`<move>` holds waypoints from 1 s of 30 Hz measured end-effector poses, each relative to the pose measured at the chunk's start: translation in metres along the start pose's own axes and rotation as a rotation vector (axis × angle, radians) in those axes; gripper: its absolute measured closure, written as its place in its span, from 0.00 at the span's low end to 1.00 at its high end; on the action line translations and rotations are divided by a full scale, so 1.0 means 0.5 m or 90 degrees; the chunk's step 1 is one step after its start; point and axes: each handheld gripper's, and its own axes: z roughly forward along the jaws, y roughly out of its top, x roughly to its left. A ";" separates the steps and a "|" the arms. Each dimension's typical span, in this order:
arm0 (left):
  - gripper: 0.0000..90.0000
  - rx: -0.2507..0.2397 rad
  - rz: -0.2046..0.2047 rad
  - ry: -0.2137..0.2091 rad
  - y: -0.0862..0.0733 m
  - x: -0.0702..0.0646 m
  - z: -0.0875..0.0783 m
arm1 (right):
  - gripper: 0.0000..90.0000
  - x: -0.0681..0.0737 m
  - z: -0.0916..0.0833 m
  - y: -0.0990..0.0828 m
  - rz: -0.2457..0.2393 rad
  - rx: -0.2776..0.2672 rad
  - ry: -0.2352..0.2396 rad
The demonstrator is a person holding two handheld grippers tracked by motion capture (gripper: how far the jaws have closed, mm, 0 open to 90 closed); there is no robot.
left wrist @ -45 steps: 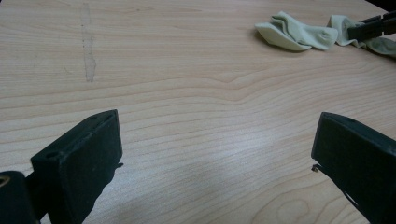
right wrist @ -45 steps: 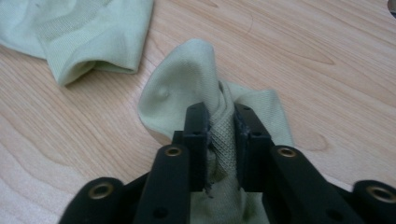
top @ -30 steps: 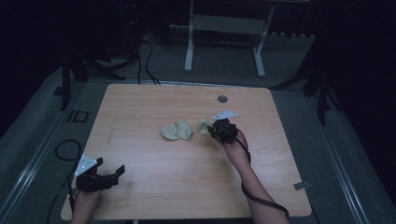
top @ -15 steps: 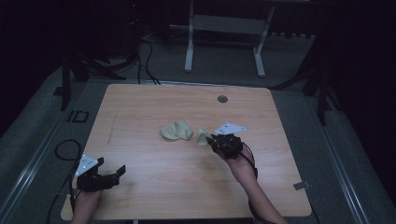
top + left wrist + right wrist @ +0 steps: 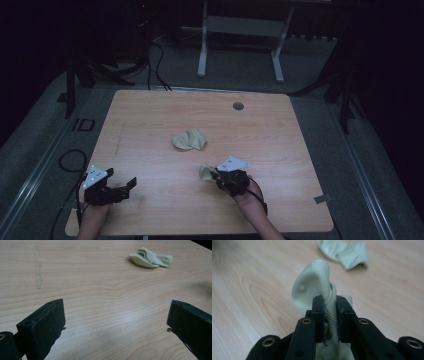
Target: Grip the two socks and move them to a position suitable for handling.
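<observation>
The desk [image 5: 150, 125] is a broad pale wood top, bare except for two small pale green socks. One sock [image 5: 190, 140] lies crumpled and flat well ahead of both grippers, out toward the middle. The other sock [image 5: 317, 282] is pinched in the right gripper [image 5: 329, 307], whose fingers [image 5: 318, 315] are closed tight on a bunched fold of the knit, the rest of the cloth standing up and flopping over just beyond the tips.

The left gripper [image 5: 115, 322] rests low near the desk's front corner with its fingers [image 5: 42, 325] spread wide and nothing between them.

Both socks look light, soft and limp: they will drape, fold and stretch rather than hold shape, and should not slip much against the pads. A pinch on a raised fold or the cuff edge seems the best hold, since a flat layer gives little to bite.

The right gripper view shows the mesh texture and how deep the fold sits between the fingers; the high view gives only a small green tuft [image 5: 206, 171] there, yet sets out how far apart the socks lie.
</observation>
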 end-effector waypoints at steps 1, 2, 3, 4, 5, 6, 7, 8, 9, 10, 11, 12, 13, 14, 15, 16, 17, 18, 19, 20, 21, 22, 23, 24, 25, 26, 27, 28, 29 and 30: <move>0.02 0.000 0.001 -0.002 0.000 -0.001 0.001 | 0.87 0.003 0.008 -0.006 -0.003 0.007 -0.001; 0.02 0.000 0.002 -0.003 0.000 -0.002 0.002 | 0.87 0.006 0.017 -0.011 -0.005 0.015 0.000; 0.02 0.001 0.003 -0.004 0.000 -0.002 0.002 | 0.87 0.008 0.026 -0.016 -0.005 0.023 0.003; 0.02 0.002 0.005 -0.004 0.000 -0.003 0.002 | 0.87 0.010 0.034 -0.021 -0.006 0.028 0.005; 0.02 0.001 0.005 -0.006 0.000 -0.003 0.003 | 0.87 0.013 0.042 -0.025 -0.011 0.034 0.002; 0.02 0.001 0.005 -0.008 0.000 -0.003 0.003 | 0.87 0.015 0.050 -0.030 -0.012 0.037 0.000; 0.02 0.001 0.005 -0.008 0.000 -0.003 0.003 | 0.87 0.016 0.056 -0.034 -0.009 0.039 0.003; 0.02 0.001 0.006 -0.010 0.000 -0.003 0.003 | 0.86 0.017 0.063 -0.038 -0.008 0.040 0.009; 0.02 0.000 0.006 -0.012 0.000 -0.004 0.003 | 0.85 0.018 0.069 -0.041 -0.008 0.048 0.009; 0.02 0.000 0.007 -0.012 0.000 -0.005 0.003 | 0.84 0.020 0.075 -0.045 -0.012 0.053 0.008; 0.02 0.000 0.008 -0.015 0.000 -0.005 0.003 | 0.83 0.022 0.077 -0.049 -0.009 0.046 0.007; 0.02 0.001 0.010 -0.018 0.000 -0.006 0.004 | 0.79 0.024 0.078 -0.050 -0.005 0.042 0.006; 0.02 0.000 0.011 -0.019 0.001 -0.008 0.004 | 0.76 0.027 0.079 -0.050 -0.008 0.041 0.009; 0.02 0.001 0.014 -0.022 0.001 -0.009 0.005 | 0.73 0.029 0.080 -0.049 -0.014 0.041 0.010; 0.02 0.001 0.017 -0.025 0.001 -0.012 0.006 | 0.70 0.033 0.080 -0.049 -0.010 0.041 0.011; 0.02 0.000 0.019 -0.030 0.002 -0.014 0.007 | 0.68 0.034 0.081 -0.049 -0.012 0.040 0.014; 0.02 -0.001 0.021 -0.037 0.003 -0.017 0.007 | 0.64 0.035 0.082 -0.048 -0.010 0.041 0.018; 0.02 -0.002 0.024 -0.041 0.004 -0.020 0.008 | 0.60 0.034 0.084 -0.047 -0.008 0.041 0.024; 0.02 -0.001 0.027 -0.045 0.005 -0.025 0.009 | 0.57 0.036 0.086 -0.046 -0.008 0.042 0.027; 0.02 0.000 0.031 -0.049 0.006 -0.030 0.010 | 0.52 0.038 0.088 -0.045 -0.011 0.040 0.027; 0.02 0.002 0.035 -0.053 0.007 -0.035 0.012 | 0.50 0.040 0.090 -0.045 -0.011 0.039 0.026; 0.02 0.001 0.038 -0.061 0.008 -0.041 0.014 | 0.48 0.041 0.090 -0.044 -0.010 0.042 0.025; 0.02 0.001 0.038 -0.061 0.008 -0.041 0.014 | 0.48 0.041 0.090 -0.044 -0.010 0.042 0.025; 0.02 0.006 0.048 -0.069 0.010 -0.053 0.018 | 0.45 0.041 0.092 -0.042 -0.011 0.043 0.025; 0.02 0.008 0.054 -0.079 0.011 -0.062 0.021 | 0.42 0.043 0.093 -0.040 -0.013 0.045 0.022; 0.02 0.011 0.058 -0.085 0.012 -0.067 0.024 | 0.38 0.042 0.092 -0.037 -0.014 0.046 0.026; 0.02 0.014 0.064 -0.094 0.014 -0.074 0.027 | 0.38 0.042 0.090 -0.036 -0.013 0.044 0.025; 0.02 0.015 0.069 -0.103 0.015 -0.079 0.030 | 0.37 0.041 0.084 -0.033 -0.010 0.038 0.023; 0.02 0.017 0.076 -0.118 0.016 -0.087 0.034 | 0.36 0.041 0.079 -0.030 -0.008 0.029 0.024; 0.02 0.022 0.084 -0.129 0.018 -0.095 0.038 | 0.38 0.040 0.069 -0.025 -0.009 0.020 0.026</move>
